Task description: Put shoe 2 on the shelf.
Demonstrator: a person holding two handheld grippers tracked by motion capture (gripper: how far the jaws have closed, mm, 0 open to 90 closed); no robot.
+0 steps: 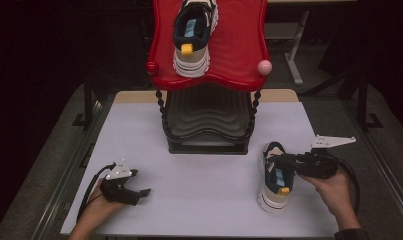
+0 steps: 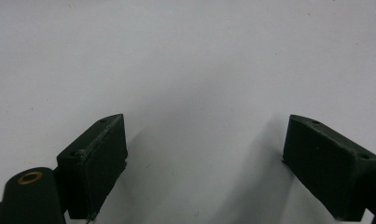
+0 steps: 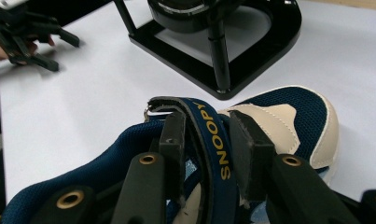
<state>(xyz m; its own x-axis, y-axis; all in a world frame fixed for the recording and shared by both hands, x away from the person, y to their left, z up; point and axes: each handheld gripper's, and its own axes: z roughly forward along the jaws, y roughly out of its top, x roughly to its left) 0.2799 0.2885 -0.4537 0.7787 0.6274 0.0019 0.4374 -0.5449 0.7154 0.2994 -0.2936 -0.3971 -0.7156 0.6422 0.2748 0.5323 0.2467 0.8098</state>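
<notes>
On the white table [image 1: 199,200], the right gripper [image 3: 206,140] is clenching a navy shoe's [image 1: 275,182] strap (lettered SNOOPY) at near right; the left gripper [image 2: 204,158] is resting released, near left.

A black two-tier shoe rack [image 1: 209,127] with a red top shelf [image 1: 239,45] stands at the back centre of the white surface [image 1: 199,200], blocking passage there. One shoe [image 1: 275,177] stands on the surface near the right front. The middle and left front of the surface lie open between the two tongs.
</notes>
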